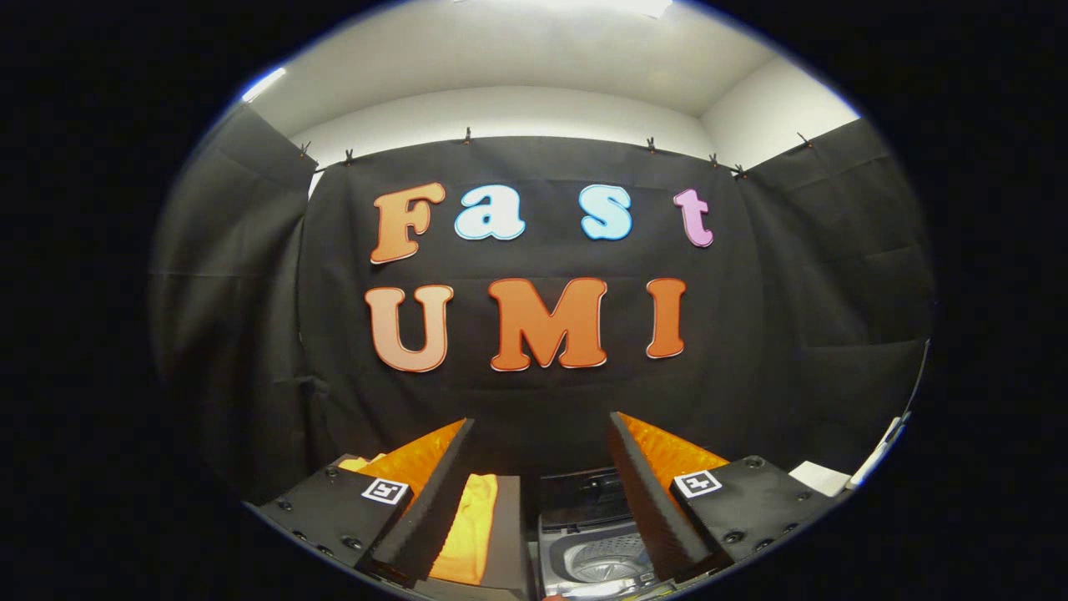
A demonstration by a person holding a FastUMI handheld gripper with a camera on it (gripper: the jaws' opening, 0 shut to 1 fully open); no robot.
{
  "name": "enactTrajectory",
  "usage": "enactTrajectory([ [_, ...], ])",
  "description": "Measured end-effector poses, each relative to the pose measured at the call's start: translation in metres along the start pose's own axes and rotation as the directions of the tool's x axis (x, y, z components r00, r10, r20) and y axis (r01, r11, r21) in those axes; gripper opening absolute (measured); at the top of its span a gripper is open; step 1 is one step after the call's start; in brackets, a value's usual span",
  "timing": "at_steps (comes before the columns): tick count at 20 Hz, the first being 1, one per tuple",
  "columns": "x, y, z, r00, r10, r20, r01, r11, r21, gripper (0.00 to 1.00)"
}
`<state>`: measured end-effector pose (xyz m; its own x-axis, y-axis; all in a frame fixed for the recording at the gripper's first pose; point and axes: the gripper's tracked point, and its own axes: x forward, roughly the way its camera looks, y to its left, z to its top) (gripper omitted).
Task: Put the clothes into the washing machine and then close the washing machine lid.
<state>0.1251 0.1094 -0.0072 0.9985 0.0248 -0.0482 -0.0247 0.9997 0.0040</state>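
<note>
The gripper is held level with its fingers spread wide and nothing between them. The clothes, an orange-yellow piece, lie low and just ahead, beside the left finger, on a dark surface next to the washing machine. That machine sits below the gap nearer the right finger, lid up, its grey drum open to view. So the reach looks to be down and a little left for the cloth, then a short carry to the right. The cloth's long side runs away from the fingers. Black drapes close the booth behind, with white wall and ceiling above
</note>
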Motion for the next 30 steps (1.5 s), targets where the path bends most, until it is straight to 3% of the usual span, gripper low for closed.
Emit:
enactTrajectory([
  [8,0.054,0.101,-0.041,0.994,0.084,-0.074,-0.083,0.996,0.019,1.00],
  [18,0.096,0.168,-0.117,0.970,0.117,-0.215,-0.104,0.992,0.071,1.00],
  [25,0.118,0.203,-0.179,0.927,0.141,-0.349,-0.120,0.990,0.079,1.00],
  [30,0.132,0.215,-0.229,0.866,0.127,-0.483,-0.109,0.992,0.065,1.00],
])
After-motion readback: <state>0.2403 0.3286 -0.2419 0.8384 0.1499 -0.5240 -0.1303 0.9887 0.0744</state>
